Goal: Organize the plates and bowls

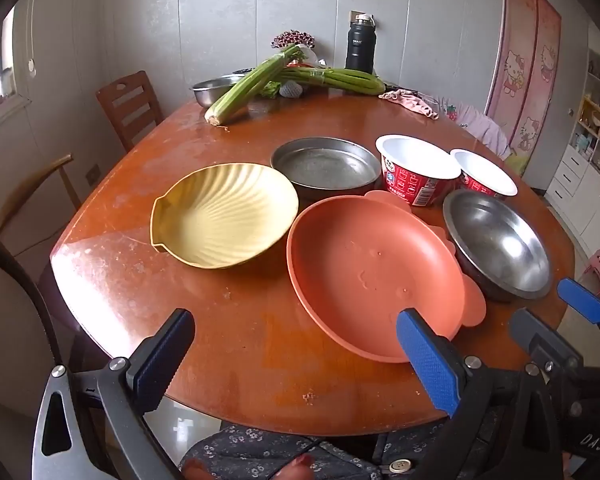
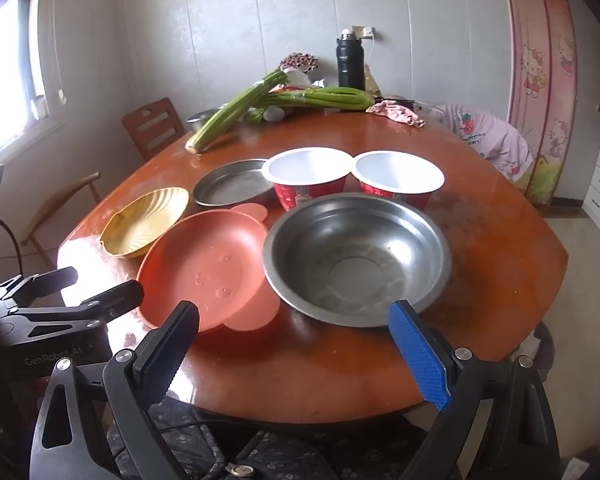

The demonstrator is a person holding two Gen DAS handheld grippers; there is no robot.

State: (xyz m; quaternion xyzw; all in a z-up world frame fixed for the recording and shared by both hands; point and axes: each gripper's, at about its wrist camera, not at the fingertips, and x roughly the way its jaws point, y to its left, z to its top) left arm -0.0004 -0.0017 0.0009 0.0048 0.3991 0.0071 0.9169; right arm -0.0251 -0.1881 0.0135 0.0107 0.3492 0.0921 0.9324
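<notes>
Round brown worktop (image 1: pixel 228 320) against a grey panelled wall, wooden chair (image 1: pixel 130 106) at the far left, pink cartoon-cat curtain (image 1: pixel 528 64) to the right.

Near edge, centre: orange plastic plate (image 1: pixel 368 276) with small ear-like lobes on its rim, lying flat. Just left of it, touching or nearly so: yellow shell-shaped plate (image 1: pixel 224 220), ribbed, lip pointing left. Behind both: flat-bottomed steel pan (image 1: pixel 326 166). Right of the orange plate, rim against it: deep steel bowl (image 2: pixel 356 256), upright. Behind that bowl, side by side: two red-and-white paper noodle bowls (image 2: pixel 308 180) (image 2: pixel 398 180), white insides facing up.

Far end of the worktop: celery bunches (image 1: pixel 260 80), another steel bowl (image 1: pixel 212 90) partly behind them, black thermos (image 1: pixel 360 46), pink cloth (image 1: pixel 410 102).

Left tool (image 1: pixel 296 360) held low over the near edge, spread wide, gripping nothing, its blue pad overlapping the near rim of the orange plate in view; contact cannot be told. Right tool (image 2: pixel 296 356) likewise spread wide and holding nothing, near the front of the steel bowl, blue pad just at the bowl's near rim.
</notes>
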